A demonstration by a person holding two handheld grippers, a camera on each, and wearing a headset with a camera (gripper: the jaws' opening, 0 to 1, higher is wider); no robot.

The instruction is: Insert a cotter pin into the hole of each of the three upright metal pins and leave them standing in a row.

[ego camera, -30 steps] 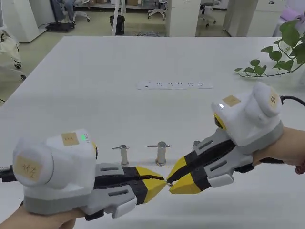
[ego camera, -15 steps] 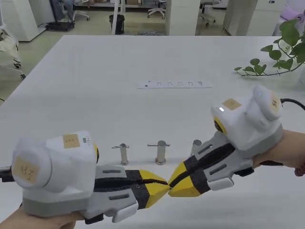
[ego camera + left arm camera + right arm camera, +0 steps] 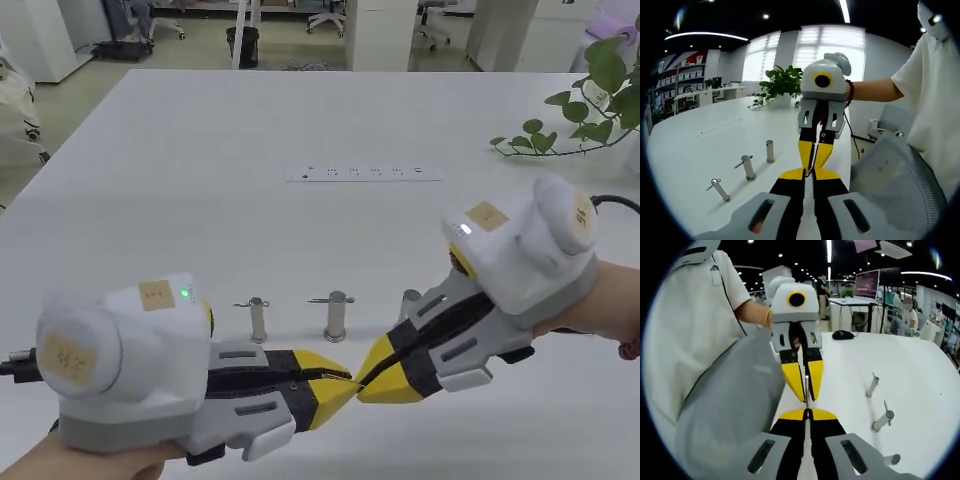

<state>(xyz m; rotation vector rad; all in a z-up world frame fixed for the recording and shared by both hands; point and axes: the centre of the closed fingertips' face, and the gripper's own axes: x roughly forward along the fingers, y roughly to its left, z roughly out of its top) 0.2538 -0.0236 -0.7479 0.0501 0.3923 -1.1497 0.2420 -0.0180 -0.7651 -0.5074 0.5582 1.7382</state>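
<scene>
Right gripper view reveals the shared cotter pin [image 3: 806, 390].

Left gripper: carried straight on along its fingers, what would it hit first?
The fingers of the right gripper, almost at once: the left gripper points at them tip to tip, a thin cotter pin between the tips. The upright metal pins stand off to the side.

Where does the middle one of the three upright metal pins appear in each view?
Head view: the middle pin stands at lower centre.
Left gripper view: it is at lower left, second in the row.
Right gripper view: it is low on the right side.
Shared landmark: the bare pin at one end of the row, right beside it.
</scene>
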